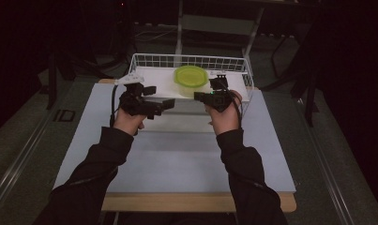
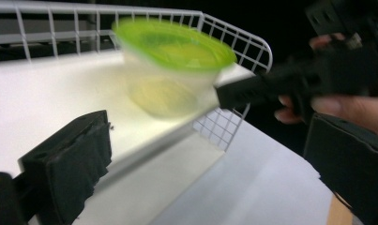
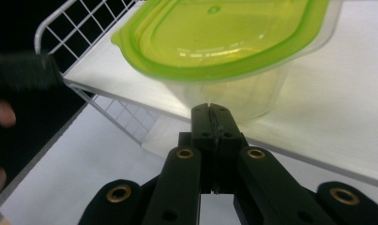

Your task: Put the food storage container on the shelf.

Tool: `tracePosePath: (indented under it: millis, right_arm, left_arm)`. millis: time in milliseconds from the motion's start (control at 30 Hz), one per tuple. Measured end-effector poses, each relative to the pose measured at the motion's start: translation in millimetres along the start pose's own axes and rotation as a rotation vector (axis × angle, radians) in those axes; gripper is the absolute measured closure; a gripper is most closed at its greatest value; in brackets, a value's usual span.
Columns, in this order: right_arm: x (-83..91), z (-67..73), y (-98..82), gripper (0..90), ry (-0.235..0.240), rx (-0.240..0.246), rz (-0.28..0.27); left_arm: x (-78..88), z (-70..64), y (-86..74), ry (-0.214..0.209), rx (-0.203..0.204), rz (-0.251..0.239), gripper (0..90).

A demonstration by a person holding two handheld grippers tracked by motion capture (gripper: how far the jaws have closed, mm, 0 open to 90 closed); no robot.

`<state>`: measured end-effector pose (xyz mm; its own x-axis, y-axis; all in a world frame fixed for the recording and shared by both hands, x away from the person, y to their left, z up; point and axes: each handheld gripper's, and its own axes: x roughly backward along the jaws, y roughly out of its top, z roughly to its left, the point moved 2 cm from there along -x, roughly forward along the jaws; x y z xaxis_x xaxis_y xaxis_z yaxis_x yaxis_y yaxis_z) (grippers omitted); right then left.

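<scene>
A clear plastic container with a green lid (image 1: 190,76) stands on the white board of a wire basket (image 1: 151,80) at the back of the table. My left gripper (image 1: 161,97) hovers just left of it at the board's front edge. In the left gripper view its jaws (image 2: 210,140) stand wide apart with nothing between them, and the container (image 2: 172,61) is ahead. My right gripper (image 1: 197,95) is at the container's right front. In the right gripper view the jaws (image 3: 211,112) are pressed together, empty, their tip just below the container (image 3: 224,42).
The basket's white wire wall (image 1: 186,61) runs round the back and sides of the board. The pale table top (image 1: 177,154) stretches toward the person, whose dark sleeves come in from below. Dark floor and stands surround the table.
</scene>
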<state>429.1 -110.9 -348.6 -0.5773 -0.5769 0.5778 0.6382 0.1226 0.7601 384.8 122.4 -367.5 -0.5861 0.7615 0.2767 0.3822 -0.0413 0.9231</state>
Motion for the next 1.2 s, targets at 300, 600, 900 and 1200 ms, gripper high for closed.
tracePosePath:
  millis: [300,600,900,1200]
  right_arm:
    - [-14.7,-8.5,4.4,86.1,-0.029,-0.036,-0.008]
    - [-11.9,-5.6,7.8,82.4,-0.029,-0.042,-0.011]
    - [1.4,9.6,-8.4,72.3,0.011,0.035,-0.011]
    - [17.2,29.9,-29.4,40.3,0.047,0.168,-0.054]
  left_arm:
    - [0.4,-1.5,-40.9,-0.018,0.011,0.005,1.7]
    - [4.7,1.3,-44.0,-0.030,0.018,-0.003,1.7]
    - [13.2,-5.9,-50.5,-0.036,-0.039,-0.027,1.7]
    - [18.4,-18.4,-48.1,-0.081,-0.094,-0.041,1.7]
